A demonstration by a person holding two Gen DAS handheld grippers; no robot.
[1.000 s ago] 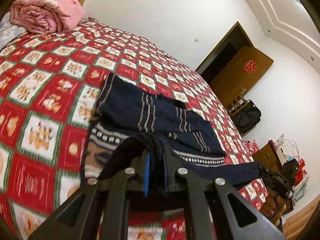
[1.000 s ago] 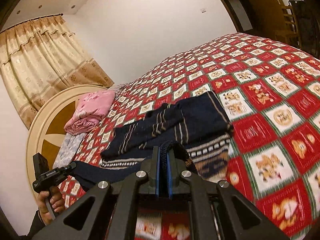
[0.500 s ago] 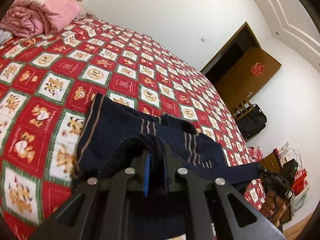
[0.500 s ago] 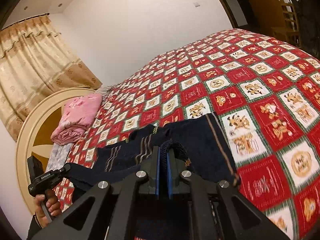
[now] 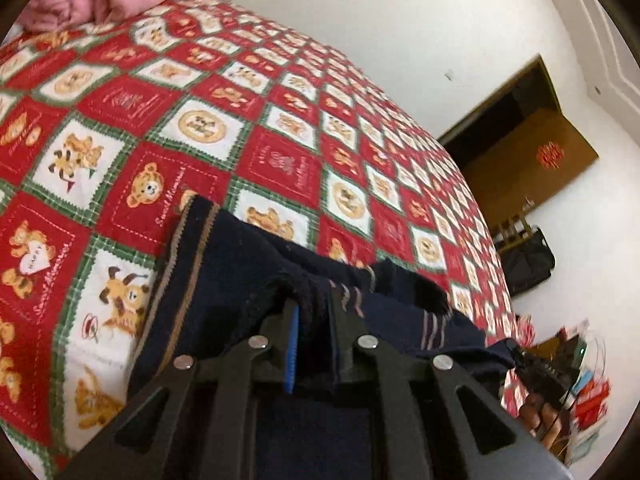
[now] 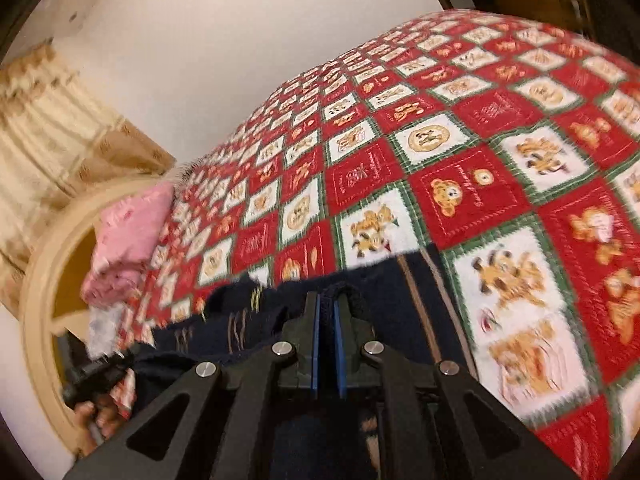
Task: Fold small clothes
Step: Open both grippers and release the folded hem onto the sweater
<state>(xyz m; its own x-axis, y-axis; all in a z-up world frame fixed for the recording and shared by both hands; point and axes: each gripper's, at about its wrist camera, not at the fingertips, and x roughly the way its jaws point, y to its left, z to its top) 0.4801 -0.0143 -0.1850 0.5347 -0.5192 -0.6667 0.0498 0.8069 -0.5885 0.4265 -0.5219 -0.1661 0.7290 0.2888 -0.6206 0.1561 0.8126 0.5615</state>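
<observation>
Quilt (image 5: 280,128) ahead open; pink bedding (image 6: 132,236) blocks headboard corner.

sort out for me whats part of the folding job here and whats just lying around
Part of the job:
- dark striped garment
- left gripper, jaws opening, cloth between them
- right gripper, jaws opening, cloth between them

Lying about:
- pink bundle
- black bag
- teddy-bear bedspread, just the work surface

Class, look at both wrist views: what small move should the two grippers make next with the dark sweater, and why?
Probably let go. The left gripper and right gripper each have the dark sweater edge between their pads, jaws just opening, and the fold already lies on the bedspread.
</observation>
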